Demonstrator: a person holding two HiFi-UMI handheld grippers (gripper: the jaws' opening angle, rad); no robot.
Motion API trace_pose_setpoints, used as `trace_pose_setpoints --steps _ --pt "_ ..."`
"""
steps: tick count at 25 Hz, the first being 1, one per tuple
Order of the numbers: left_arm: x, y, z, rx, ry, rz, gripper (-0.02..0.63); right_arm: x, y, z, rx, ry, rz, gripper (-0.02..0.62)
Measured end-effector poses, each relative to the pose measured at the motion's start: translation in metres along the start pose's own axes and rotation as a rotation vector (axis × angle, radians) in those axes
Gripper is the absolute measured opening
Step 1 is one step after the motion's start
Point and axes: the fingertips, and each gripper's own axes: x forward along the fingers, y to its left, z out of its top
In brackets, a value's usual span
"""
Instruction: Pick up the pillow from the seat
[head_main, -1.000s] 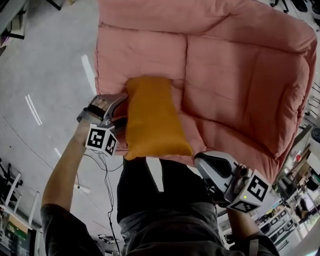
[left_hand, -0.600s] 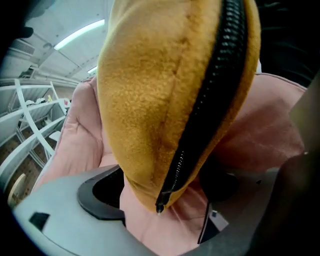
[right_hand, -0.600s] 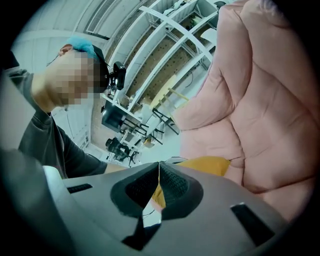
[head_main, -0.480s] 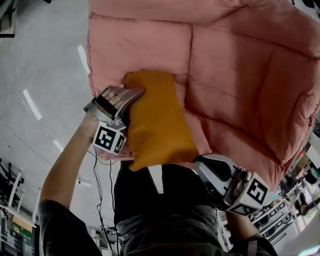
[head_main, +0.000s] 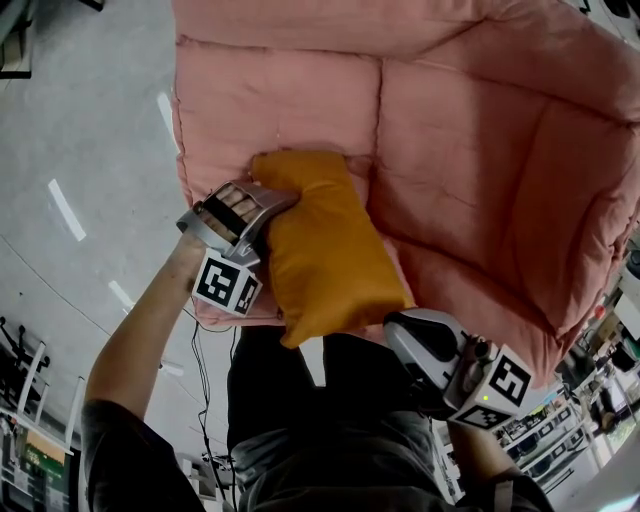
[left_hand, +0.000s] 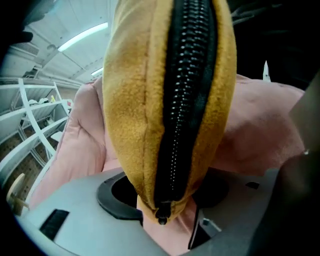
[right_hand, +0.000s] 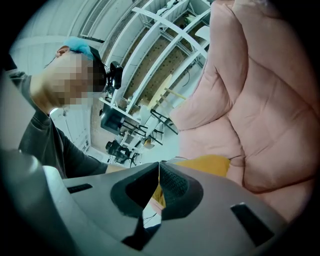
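An orange pillow (head_main: 325, 250) with a black zipper (left_hand: 182, 110) lies on the front left part of the pink padded seat (head_main: 480, 150). My left gripper (head_main: 283, 197) is at the pillow's left edge. Its jaws have just been closing, and in the left gripper view (left_hand: 165, 192) both pads press on the zippered edge, with a fold of pink fabric (left_hand: 170, 232) below it. My right gripper (head_main: 398, 328) hangs by the seat's front edge, right of the pillow and apart from it. Its jaws (right_hand: 159, 165) meet at the tips with nothing between them.
Grey floor with white stripes (head_main: 65, 210) lies left of the seat, and a cable (head_main: 195, 350) trails beside it. The person's dark trousers (head_main: 300, 410) stand against the seat's front. White shelving racks (right_hand: 150, 75) stand beyond the seat.
My left gripper has moved right onto the pillow's left edge and closed its jaws on it. The pillow has shifted a little toward me. The right gripper has hardly moved.
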Motion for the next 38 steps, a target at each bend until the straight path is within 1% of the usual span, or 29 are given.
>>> trace_pose_setpoints --steps 2,5,9,15,18,21,24,27,32,36,38 --pt "-0.011 -0.003 -0.011 -0.076 -0.007 -0.014 0.277 0.013 0.002 -0.006 0.000 -0.006 0.002 0.015" --pt "-0.028 0.020 0.003 -0.179 -0.015 -0.020 0.268 0.003 0.011 0.011 -0.014 -0.033 0.013 0.015" --pt "-0.037 0.049 0.029 -0.230 -0.011 -0.021 0.265 -0.023 0.018 0.040 -0.048 -0.068 0.035 0.015" --pt "-0.072 0.080 0.036 -0.300 0.002 0.021 0.265 -0.031 0.058 0.078 -0.129 -0.139 0.099 0.015" --pt "-0.093 0.105 0.047 -0.359 0.001 0.064 0.265 -0.042 0.080 0.097 -0.169 -0.173 0.127 0.015" --pt "-0.120 0.138 0.063 -0.420 -0.015 0.125 0.265 -0.053 0.104 0.118 -0.217 -0.207 0.153 0.015" --pt "-0.155 0.168 0.079 -0.485 -0.047 0.185 0.267 -0.060 0.134 0.137 -0.266 -0.246 0.180 0.015" --pt "-0.191 0.196 0.107 -0.534 -0.088 0.241 0.267 -0.072 0.164 0.153 -0.312 -0.284 0.206 0.015" --pt "-0.246 0.239 0.156 -0.594 -0.135 0.322 0.267 -0.095 0.213 0.181 -0.412 -0.343 0.239 0.015" --pt "-0.287 0.268 0.193 -0.615 -0.142 0.396 0.267 -0.124 0.248 0.205 -0.498 -0.397 0.269 0.015" --pt "-0.308 0.284 0.219 -0.631 -0.154 0.413 0.268 -0.139 0.262 0.215 -0.531 -0.424 0.278 0.015"
